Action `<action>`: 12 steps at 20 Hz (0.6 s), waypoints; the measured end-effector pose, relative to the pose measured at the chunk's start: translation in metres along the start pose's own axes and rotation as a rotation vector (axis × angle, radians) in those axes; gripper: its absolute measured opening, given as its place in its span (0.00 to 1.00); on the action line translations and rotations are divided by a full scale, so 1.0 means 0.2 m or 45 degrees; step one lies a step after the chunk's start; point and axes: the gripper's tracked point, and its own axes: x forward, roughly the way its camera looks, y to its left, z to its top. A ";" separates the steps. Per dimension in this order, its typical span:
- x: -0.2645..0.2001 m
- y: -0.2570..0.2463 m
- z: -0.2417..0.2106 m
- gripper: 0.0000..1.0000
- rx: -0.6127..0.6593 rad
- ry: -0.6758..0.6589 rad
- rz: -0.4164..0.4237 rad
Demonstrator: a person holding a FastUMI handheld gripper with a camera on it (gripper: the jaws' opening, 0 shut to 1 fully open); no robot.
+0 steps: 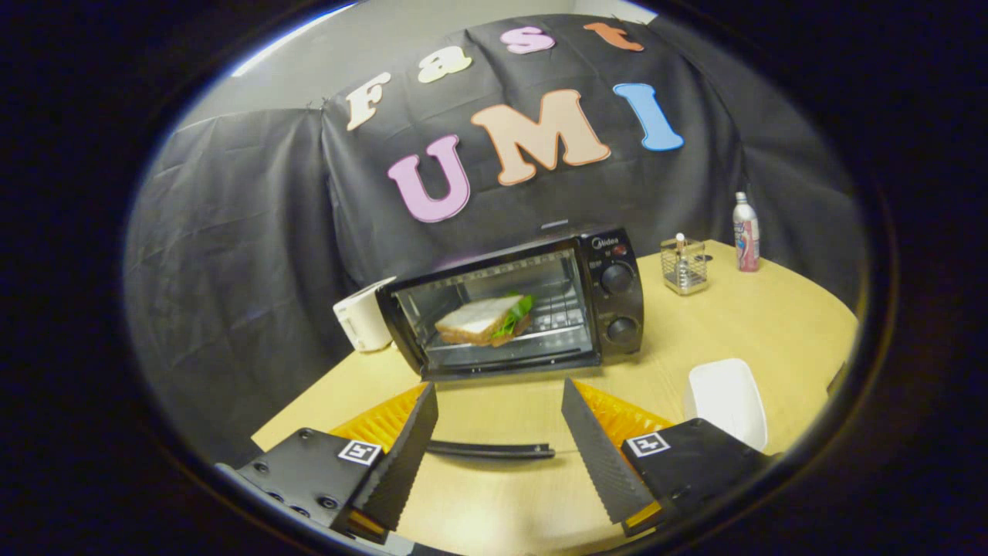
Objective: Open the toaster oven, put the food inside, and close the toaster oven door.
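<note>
The gripper point(494, 432) is open and holds nothing, its fingers spread above the lowered glass door with a long black handle point(490, 449), whose long axis runs left to right between them, while the sandwich of white bread and green lettuce point(485, 320) lies on the rack inside the black toaster oven point(617, 289), straight beyond the fingers.

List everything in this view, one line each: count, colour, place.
toaster oven: 1, black, back of the table, door down
door handle: 1, black, between the fingers
sandwich: 1, white bread with green leaves, on the oven rack
toaster: 1, white, left of the oven
wire holder: 1, metal, right of the oven
bottle: 1, white and pink, beyond the holder
dish: 1, white, beside the right finger
table: 1, light wood
gripper: 1, open, fingers either side of the handle
</note>
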 end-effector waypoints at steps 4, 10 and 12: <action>-0.05 -0.10 -0.21 0.99 -0.052 0.130 -0.061; 0.03 -0.23 -0.43 0.98 -0.041 0.261 -0.144; 0.07 -0.25 -0.46 0.98 -0.043 0.286 -0.164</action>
